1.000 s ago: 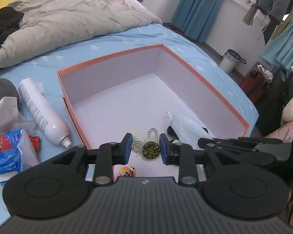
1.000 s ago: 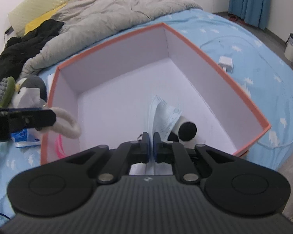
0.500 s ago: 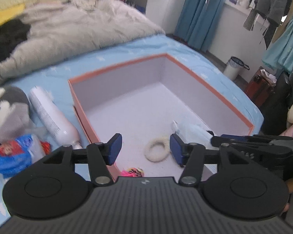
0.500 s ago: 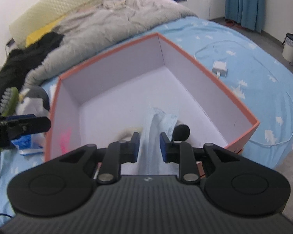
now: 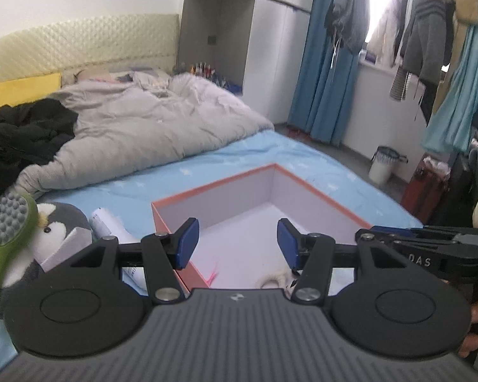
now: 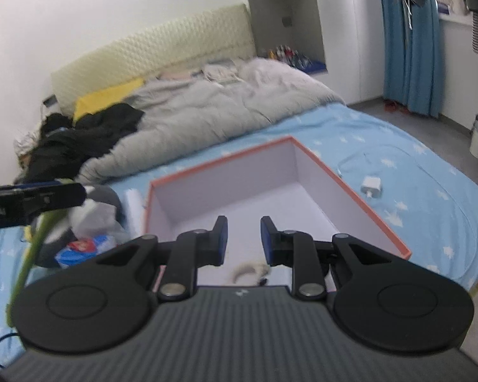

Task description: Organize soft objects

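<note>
The orange-rimmed box (image 5: 226, 191) with a white inside lies on the blue bed sheet, below and ahead of both grippers. A white fluffy ring (image 5: 272, 278) lies on its floor near the front; the right wrist view shows the ring (image 6: 250, 269) just under the fingers. My left gripper (image 5: 237, 245) is open above the box's near left corner, with nothing between its blue pads. My right gripper (image 6: 243, 242) is open more narrowly over the box (image 6: 223, 159), also with nothing in it. A penguin plush (image 5: 57, 222) sits left of the box.
A green-handled brush (image 5: 9, 222), a white spray bottle (image 5: 106, 222) and a blue packet (image 6: 86, 246) crowd the sheet left of the box. A white charger (image 6: 372, 187) lies on its right. A grey duvet (image 5: 143, 127) and black clothes (image 5: 22, 133) lie behind.
Both grippers opened, then rose and tilted up away from the box. The left let go of the fluffy ring, which now lies in the box. The right released the face mask.
</note>
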Demonstrator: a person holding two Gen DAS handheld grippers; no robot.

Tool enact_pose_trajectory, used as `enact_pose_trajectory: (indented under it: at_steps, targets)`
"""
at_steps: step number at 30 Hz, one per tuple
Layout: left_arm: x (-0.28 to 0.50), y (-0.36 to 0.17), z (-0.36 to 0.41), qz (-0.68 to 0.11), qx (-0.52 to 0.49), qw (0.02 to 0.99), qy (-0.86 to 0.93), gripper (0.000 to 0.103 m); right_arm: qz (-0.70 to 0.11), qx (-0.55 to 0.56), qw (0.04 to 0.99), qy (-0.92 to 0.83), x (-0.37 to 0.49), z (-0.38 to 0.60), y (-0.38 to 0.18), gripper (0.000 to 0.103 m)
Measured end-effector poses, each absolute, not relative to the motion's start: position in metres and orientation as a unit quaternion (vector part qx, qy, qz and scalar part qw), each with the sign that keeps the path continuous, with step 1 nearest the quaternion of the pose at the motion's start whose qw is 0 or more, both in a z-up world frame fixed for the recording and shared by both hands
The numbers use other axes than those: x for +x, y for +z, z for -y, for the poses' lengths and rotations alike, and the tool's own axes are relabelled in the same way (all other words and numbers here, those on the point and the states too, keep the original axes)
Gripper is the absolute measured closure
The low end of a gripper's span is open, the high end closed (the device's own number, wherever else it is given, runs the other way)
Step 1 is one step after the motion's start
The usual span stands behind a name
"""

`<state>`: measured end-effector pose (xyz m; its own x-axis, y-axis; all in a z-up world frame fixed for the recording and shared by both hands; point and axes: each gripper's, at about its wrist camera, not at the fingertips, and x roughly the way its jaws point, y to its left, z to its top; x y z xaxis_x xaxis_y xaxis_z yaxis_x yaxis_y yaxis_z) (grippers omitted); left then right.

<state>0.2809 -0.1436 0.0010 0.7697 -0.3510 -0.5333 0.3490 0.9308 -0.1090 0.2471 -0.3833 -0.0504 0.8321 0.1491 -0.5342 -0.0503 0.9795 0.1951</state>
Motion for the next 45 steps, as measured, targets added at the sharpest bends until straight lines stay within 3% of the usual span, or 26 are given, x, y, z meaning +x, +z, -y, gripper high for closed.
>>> enact_pose_trajectory:
  at_steps: [11, 32, 45]
  targets:
    - [0.222, 0.006, 0.108, -0.252, -0.019, 0.951, -0.177, 0.043, -0.246, 0.073, 0.961, 0.100, 0.208, 0.338, -0.044, 0.077]
    - [0.145, -0.059, 0.026, -0.269, -0.063, 0.954, -0.114, 0.042, -0.258, 0.060, 0.951, 0.159, 0.155, 0.263, -0.087, 0.077]
    - [0.128, -0.090, 0.000, -0.305, -0.067, 0.947, -0.068, 0.027, -0.286, 0.034, 0.939, 0.185, 0.129, 0.236, -0.118, 0.077]
